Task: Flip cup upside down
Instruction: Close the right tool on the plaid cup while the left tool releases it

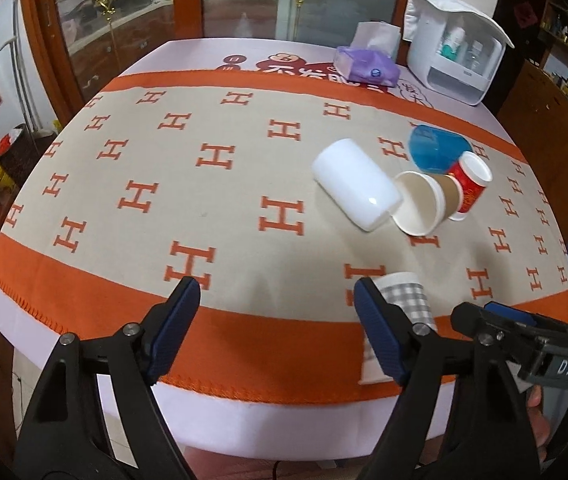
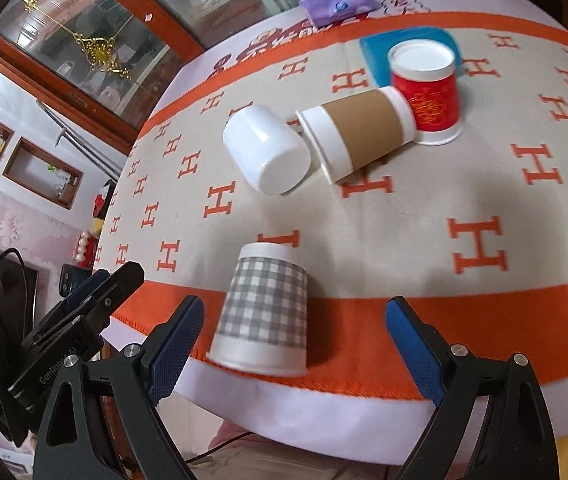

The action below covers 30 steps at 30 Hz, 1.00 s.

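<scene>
A grey-checked paper cup (image 2: 264, 312) stands upside down on the orange border of the cloth near the table's front edge. My right gripper (image 2: 292, 320) is open with a finger either side of it, not touching. In the left wrist view the cup (image 1: 404, 296) shows just behind the right finger (image 1: 376, 328) of my left gripper (image 1: 276, 300), which is open and empty. A white cup (image 2: 268, 148) and a brown-sleeved cup (image 2: 360, 132) lie on their sides. A red cup (image 2: 428, 96) stands upside down.
A blue lid (image 2: 404, 44) lies behind the red cup. A purple tissue pack (image 1: 364, 66) and a white appliance (image 1: 452, 48) stand at the table's far side. The beige cloth with orange H marks (image 1: 164, 184) covers the table. A glass cabinet stands behind.
</scene>
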{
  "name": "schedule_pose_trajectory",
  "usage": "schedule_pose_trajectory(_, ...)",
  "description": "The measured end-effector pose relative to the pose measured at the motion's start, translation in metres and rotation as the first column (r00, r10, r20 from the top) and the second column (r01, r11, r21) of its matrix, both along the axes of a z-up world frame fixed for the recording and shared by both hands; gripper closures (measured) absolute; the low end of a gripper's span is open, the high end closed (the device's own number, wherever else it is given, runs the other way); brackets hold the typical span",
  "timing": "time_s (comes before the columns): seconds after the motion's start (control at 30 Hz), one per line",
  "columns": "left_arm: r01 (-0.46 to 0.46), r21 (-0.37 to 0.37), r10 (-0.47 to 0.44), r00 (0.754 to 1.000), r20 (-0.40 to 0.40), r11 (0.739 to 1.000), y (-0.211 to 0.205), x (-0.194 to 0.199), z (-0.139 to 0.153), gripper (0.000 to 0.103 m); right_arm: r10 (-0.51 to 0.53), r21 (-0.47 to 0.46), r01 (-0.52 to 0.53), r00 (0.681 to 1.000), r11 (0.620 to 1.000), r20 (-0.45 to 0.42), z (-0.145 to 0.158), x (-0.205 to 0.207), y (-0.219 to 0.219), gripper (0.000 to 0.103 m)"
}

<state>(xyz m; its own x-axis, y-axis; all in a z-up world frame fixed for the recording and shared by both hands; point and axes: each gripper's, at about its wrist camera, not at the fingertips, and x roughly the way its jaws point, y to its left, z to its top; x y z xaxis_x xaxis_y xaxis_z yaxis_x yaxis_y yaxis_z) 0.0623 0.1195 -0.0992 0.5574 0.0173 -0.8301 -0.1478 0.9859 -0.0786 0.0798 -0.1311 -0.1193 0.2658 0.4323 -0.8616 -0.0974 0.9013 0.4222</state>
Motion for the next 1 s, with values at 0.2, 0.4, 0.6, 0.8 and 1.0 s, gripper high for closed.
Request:
schedule_pose_trajectory(0.2,-0.019,-0.010,0.019,1.000,-0.005,1.000,0.015,0.006,-0.012,0.033,0.041,-0.013,-0.042,0.997,0.999,-0.059,-0.020,0.026,0.021,0.010)
schedule_pose_trajectory(0.4,-0.026,-0.006,0.026,0.999,-0.021,1.000,0.023,0.010,-0.024,0.033,0.070,-0.032,-0.074,0.990,0.997,-0.122,-0.043,0.044,0.040,0.010)
schedule_pose_trajectory(0.6,-0.020,-0.009,0.020,0.999,-0.043,1.000,0.026,0.015,-0.032,0.033,0.099,-0.052,-0.108,0.983,0.993,-0.152,-0.061,0.048,0.054,0.021)
schedule_pose_trajectory(0.8,-0.021,-0.014,0.020,0.999,-0.047,1.000,0.027,0.016,-0.034,0.033,0.122,-0.058,-0.132,0.980,0.989,-0.159,-0.068,0.047,0.063,0.037)
schedule_pose_trajectory(1.0,-0.014,-0.011,0.013,0.999,-0.046,1.000,0.025,0.016,-0.035,0.033,0.131,-0.070,-0.139,0.986,0.988,-0.100,-0.052,0.034,0.062,0.039)
